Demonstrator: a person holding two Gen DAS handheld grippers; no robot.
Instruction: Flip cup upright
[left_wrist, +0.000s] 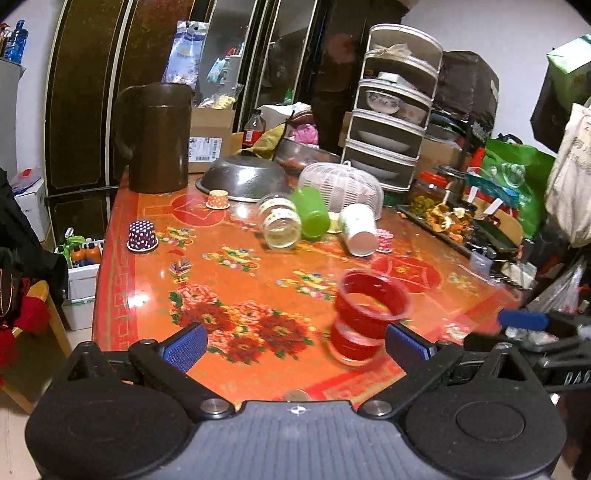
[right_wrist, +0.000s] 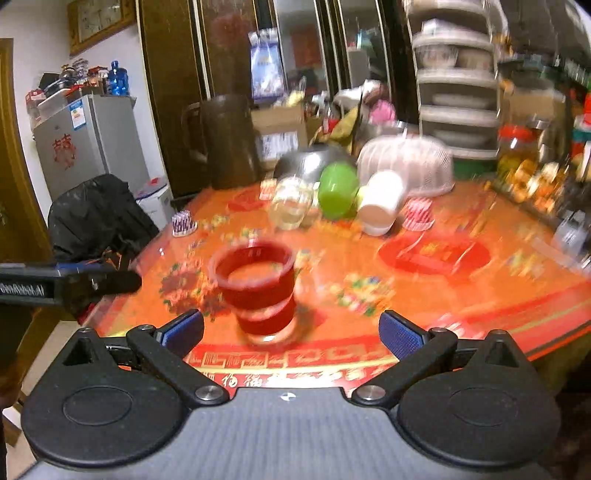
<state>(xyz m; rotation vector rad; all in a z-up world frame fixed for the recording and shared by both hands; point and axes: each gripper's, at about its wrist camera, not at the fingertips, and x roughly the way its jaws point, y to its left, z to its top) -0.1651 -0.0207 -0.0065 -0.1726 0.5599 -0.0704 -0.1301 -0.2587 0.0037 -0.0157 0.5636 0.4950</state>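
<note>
Both the left gripper and right gripper hang released, holding nothing. Just beyond them the red-tinted clear cup stands mouth-up on the tabletop, apparently done. Best withdraw straight back, keeping fingers off it. Farther off, the green cup lies tipped.

A brown jug stands at the back of the flowered table, beside an overturned steel bowl; a green cup, glass jar and white cup lie tipped together.
</note>
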